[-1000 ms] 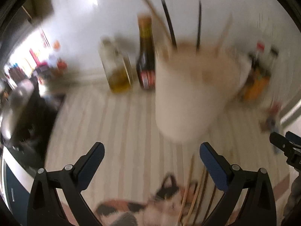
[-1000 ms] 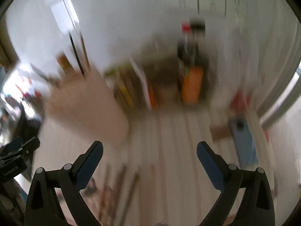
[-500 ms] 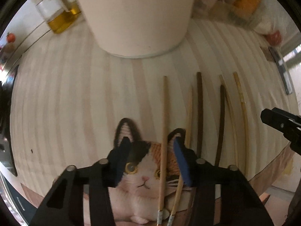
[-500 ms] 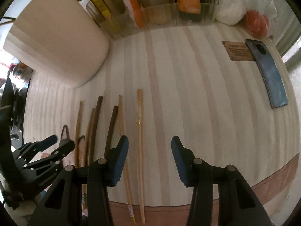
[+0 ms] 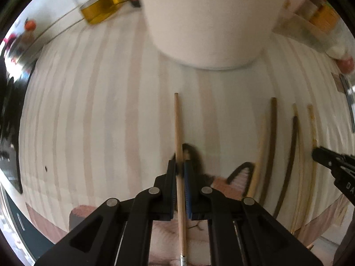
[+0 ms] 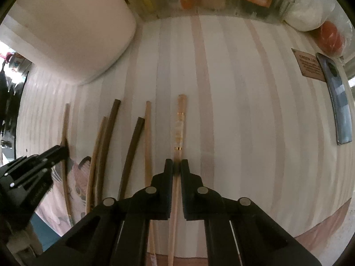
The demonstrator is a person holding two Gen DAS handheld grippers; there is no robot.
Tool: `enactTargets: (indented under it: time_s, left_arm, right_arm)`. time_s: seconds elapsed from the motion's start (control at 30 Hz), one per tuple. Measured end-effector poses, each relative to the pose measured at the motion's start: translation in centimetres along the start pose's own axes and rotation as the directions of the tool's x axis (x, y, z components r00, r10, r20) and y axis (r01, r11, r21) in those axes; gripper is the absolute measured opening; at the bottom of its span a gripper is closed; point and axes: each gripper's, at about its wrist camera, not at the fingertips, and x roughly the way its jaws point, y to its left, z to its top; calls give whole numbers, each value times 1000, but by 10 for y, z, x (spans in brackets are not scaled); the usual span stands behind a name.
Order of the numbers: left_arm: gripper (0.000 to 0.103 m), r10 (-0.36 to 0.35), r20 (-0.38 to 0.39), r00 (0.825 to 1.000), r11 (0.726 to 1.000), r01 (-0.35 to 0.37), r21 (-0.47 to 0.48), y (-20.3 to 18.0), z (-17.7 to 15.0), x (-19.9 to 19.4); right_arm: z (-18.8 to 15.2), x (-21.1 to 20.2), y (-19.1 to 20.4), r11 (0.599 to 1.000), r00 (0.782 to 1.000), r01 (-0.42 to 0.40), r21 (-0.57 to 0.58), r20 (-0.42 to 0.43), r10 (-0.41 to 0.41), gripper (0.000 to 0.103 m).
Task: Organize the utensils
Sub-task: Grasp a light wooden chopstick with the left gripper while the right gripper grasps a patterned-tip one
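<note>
My left gripper (image 5: 180, 169) points down at the striped mat (image 5: 93, 115), and its jaws, which have just been closing, now pinch a light wooden chopstick (image 5: 178, 128) that lies straight toward the big cream holder (image 5: 208, 17). My right gripper (image 6: 176, 166) has likewise just closed and clamps a pale chopstick with gold bands (image 6: 179, 128) at the right end of the row. Between the two, four more chopsticks (image 6: 131, 153) lie side by side on the mat, some across a cat-print cloth (image 6: 77, 188).
</note>
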Motion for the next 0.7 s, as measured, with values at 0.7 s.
enactTargets:
  time_s: [0.7]
  left_arm:
    - [5, -74, -40, 996, 996, 72, -45, 52, 30, 16]
  right_arm:
    - [35, 11, -20, 999, 992, -11, 44, -127, 17, 6]
